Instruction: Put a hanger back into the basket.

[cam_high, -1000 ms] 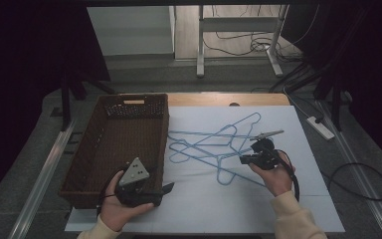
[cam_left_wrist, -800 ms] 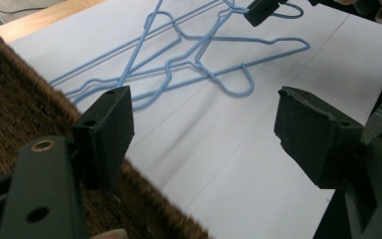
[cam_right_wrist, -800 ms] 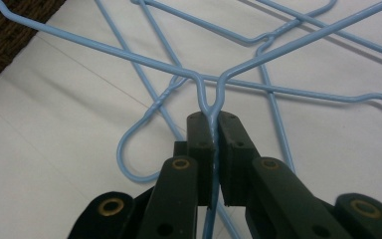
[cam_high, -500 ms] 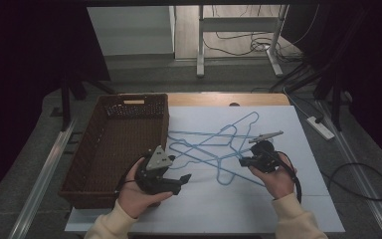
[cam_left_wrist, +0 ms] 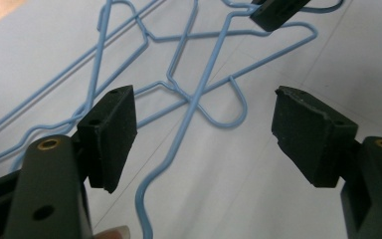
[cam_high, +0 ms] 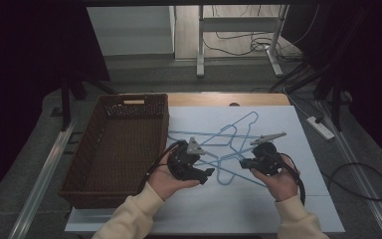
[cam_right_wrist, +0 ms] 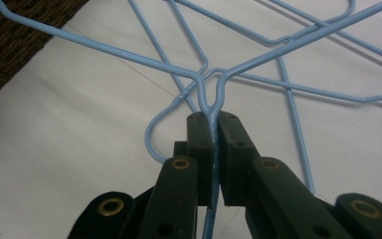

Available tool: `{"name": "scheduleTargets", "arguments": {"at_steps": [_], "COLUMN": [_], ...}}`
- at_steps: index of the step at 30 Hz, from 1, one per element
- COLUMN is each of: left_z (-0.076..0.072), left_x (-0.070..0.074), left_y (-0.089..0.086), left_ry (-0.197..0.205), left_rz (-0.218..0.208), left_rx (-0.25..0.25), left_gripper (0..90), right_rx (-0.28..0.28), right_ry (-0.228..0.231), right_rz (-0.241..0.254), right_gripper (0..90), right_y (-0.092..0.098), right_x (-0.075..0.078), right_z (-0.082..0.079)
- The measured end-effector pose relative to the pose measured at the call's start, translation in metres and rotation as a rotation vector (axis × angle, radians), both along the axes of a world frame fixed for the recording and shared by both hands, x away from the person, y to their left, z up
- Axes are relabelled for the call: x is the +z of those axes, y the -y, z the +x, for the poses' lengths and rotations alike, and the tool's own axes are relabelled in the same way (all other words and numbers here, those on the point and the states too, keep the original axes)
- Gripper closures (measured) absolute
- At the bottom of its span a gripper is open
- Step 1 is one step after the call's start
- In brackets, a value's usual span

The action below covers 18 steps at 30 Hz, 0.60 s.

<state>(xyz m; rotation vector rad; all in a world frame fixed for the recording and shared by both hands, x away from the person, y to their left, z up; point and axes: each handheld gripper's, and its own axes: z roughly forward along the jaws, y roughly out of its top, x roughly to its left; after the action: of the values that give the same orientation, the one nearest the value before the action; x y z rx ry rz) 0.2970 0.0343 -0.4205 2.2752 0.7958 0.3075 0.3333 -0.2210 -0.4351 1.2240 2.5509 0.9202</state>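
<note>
My right gripper [cam_right_wrist: 213,149] is closed tight on the neck of one blue wire hanger [cam_right_wrist: 209,82], just under the place where its two shoulders meet. I hold it a little above the white table sheet [cam_high: 219,209]. My left gripper [cam_left_wrist: 204,139] has its jaws wide apart, with nothing between the pads; under it runs a blue wire and the hook of another hanger [cam_left_wrist: 229,99].

In the high view my left gripper [cam_high: 206,173] is just beside the tangle, near my right gripper [cam_high: 243,163]. Behind them the blue hangers [cam_high: 229,134] lie crossed over each other on the sheet. Farther to the left stands the brown wicker basket [cam_high: 79,184]; I see no hanger in it.

I judge the step is separating one hanger from the pile, probably to put it in the basket. The next move asks me to bring the open left jaws down over a wire of the other hanger and close them, so the right hand can pull its hanger free. The wire is thin and may slip.
</note>
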Motion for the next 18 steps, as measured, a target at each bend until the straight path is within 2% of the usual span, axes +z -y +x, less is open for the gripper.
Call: {"name": "scheduleTargets", "arguments": {"at_steps": [2, 4, 6, 8, 11, 14, 17, 18], "left_z": [0.003, 0.009, 0.012, 0.014, 0.016, 0.016, 0.015, 0.014], "left_x": [-0.002, -0.007, -0.01, -0.013, -0.016, -0.015, -0.014, -0.014], "left_y": [0.003, 0.012, 0.019, 0.025, 0.031, 0.033, 0.033, 0.034], "left_ry": [-0.006, -0.019, -0.021, -0.022, -0.031, -0.025, -0.023, -0.033], "left_rz": [0.014, 0.052, 0.094, 0.128, 0.163, 0.176, 0.174, 0.167], "left_rx": [0.003, 0.007, 0.006, 0.003, -0.008, -0.017, -0.041, -0.065], "left_gripper": [30.4, 32.2, 38.3, 45.0, 61.9, 75.9, 78.7, 81.0], "right_rx": [0.003, 0.009, 0.011, 0.015, 0.019, 0.022, 0.025, 0.019], "right_ry": [0.0, 0.003, 0.002, 0.005, 0.009, 0.007, 0.018, 0.03], "right_rz": [0.001, 0.002, 0.003, 0.002, 0.002, 0.003, 0.01, 0.016], "right_gripper": [85.9, 85.9, 85.9, 85.9, 85.8, 85.8, 85.2, 83.4], "right_y": [0.0, 0.0, -0.001, -0.001, -0.001, 0.001, 0.003, 0.005], "right_x": [0.0, 0.001, 0.002, 0.004, 0.005, 0.006, 0.009, 0.011], "right_z": [0.0, -0.001, -0.001, -0.002, -0.003, -0.003, -0.004, -0.004]}}
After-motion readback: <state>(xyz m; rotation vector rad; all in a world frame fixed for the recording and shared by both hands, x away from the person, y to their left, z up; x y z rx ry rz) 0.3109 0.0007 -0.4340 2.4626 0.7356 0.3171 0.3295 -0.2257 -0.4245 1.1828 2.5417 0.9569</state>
